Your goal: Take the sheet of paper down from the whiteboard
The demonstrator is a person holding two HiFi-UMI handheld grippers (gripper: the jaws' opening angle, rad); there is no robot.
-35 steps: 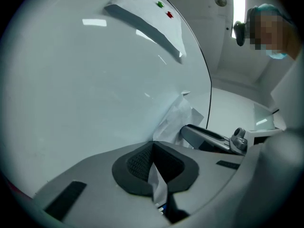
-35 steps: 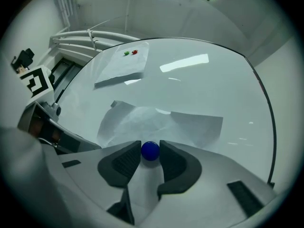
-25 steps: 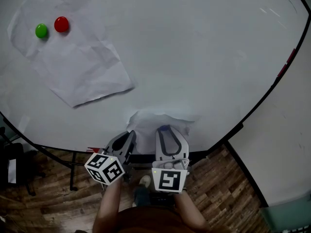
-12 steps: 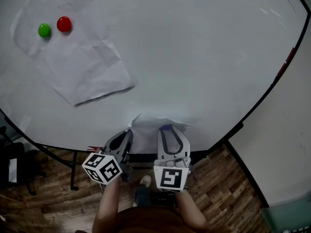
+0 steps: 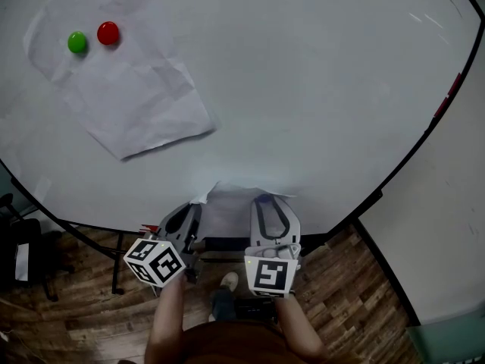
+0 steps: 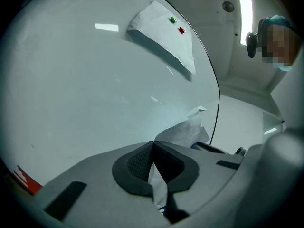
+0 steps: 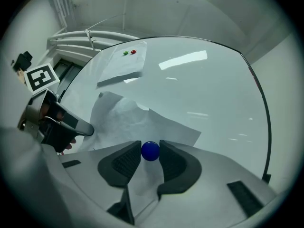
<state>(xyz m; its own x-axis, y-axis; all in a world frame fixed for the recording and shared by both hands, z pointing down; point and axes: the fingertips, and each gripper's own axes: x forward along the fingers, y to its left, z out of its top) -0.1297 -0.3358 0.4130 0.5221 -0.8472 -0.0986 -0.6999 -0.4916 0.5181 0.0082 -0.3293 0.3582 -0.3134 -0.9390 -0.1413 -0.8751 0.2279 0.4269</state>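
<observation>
1. Clamps lower sheet of paper (image 5: 236,203) in left gripper (image 6: 152,145): pads clenched tight on its edge, no gap in the left gripper view.
2. Grasps blue magnet (image 7: 150,150) between pads of right gripper (image 7: 150,153), jaws spread only to its width. Can't tell whether it is still seated on the whiteboard (image 5: 318,89) or already lifted.
3. Versus a second ago: slides left gripper slightly left in the head view, dragging the sheet's corner with it. Pulls the crumpled top edge lower, toward the board's bottom rim. Keeps right gripper where it was.
4. Reads as the sheet peeling off, hanging mostly from the left grip. Probably close to done: needs the magnet clear, then the sheet drawn away from the board.
5. Leaves second sheet (image 5: 129,89) top-left, pinned under green magnet (image 5: 76,42) and red magnet (image 5: 108,32), well apart from both grippers.
</observation>
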